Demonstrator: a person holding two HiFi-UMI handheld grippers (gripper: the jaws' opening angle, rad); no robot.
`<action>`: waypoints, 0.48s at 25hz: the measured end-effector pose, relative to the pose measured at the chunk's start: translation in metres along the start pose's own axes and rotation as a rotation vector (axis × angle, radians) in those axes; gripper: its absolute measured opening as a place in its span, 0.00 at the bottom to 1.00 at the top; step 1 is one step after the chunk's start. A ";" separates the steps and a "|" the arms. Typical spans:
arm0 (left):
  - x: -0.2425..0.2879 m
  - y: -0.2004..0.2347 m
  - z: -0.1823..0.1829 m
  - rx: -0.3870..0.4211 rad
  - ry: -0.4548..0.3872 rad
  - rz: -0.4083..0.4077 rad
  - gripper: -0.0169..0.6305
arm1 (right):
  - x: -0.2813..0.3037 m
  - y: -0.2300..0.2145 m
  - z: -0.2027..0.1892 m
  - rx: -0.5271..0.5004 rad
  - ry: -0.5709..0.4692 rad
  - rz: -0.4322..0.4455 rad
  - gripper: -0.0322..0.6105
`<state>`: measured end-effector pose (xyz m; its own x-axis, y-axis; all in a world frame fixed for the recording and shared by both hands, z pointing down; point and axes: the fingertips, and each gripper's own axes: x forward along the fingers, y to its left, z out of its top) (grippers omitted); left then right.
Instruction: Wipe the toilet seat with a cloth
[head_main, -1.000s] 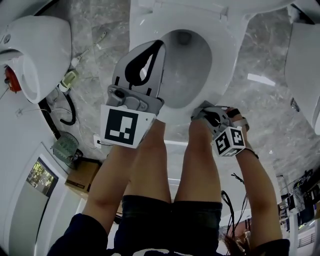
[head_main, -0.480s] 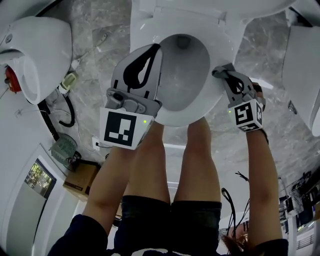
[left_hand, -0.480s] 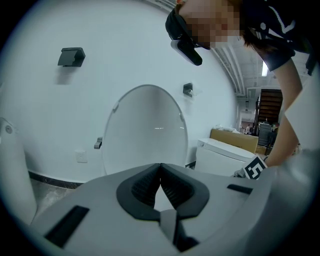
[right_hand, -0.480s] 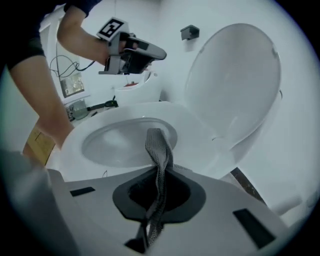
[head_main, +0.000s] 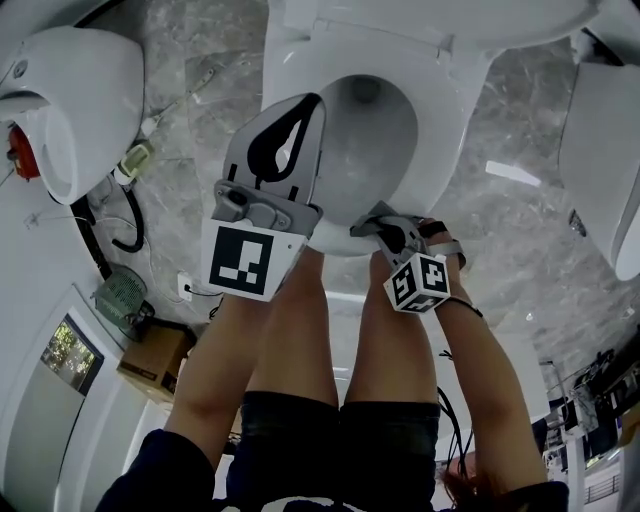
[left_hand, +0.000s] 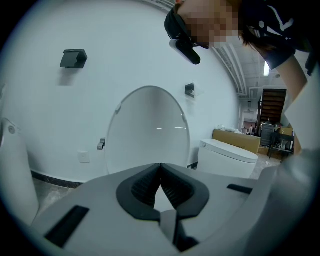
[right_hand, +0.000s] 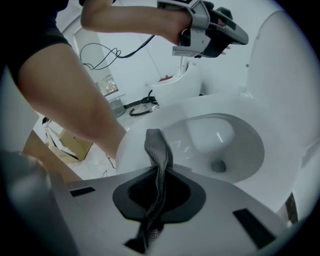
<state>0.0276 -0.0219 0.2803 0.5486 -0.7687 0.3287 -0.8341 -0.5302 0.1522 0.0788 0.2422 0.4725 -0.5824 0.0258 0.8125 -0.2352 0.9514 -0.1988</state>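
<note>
The person stands over a white ceramic toilet, bare legs on either side of its front end. The right gripper (head_main: 368, 228) is down at the 6 o'clock edge of the white oval toilet seat (head_main: 445, 115), the end nearest the person. Its claw is pinching a thin grey woven cloth (right_hand: 158, 150). In the right gripper view the strip runs up out of the black pads and its free end lies on the seat rim (right_hand: 200, 107) at the bowl's front.

The left gripper (head_main: 316, 100) hangs above the seat's 8 o'clock side, pointing toward 12 o'clock. Its black pads (left_hand: 175, 187) are pressed together at the tips with nothing between them. Its own view looks over the closed tips at the raised white oval lid (left_hand: 147, 130) against a pale wall.

A second white toilet (head_main: 75, 100) stands at 10 o'clock on the grey marble floor (head_main: 215, 75), and a brown cardboard box (head_main: 160, 358) sits at 8 o'clock.
</note>
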 end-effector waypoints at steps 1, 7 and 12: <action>-0.001 0.001 0.000 0.000 0.001 0.003 0.06 | 0.000 -0.002 -0.001 -0.027 0.018 0.003 0.09; -0.005 0.006 0.001 -0.001 -0.004 0.023 0.06 | -0.020 -0.113 -0.019 -0.054 0.092 -0.170 0.09; -0.006 0.004 -0.001 -0.007 -0.004 0.022 0.06 | -0.041 -0.153 -0.020 -0.030 0.098 -0.293 0.09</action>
<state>0.0210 -0.0191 0.2801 0.5304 -0.7815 0.3284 -0.8463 -0.5109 0.1510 0.1540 0.1020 0.4800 -0.4155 -0.2227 0.8819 -0.3579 0.9314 0.0666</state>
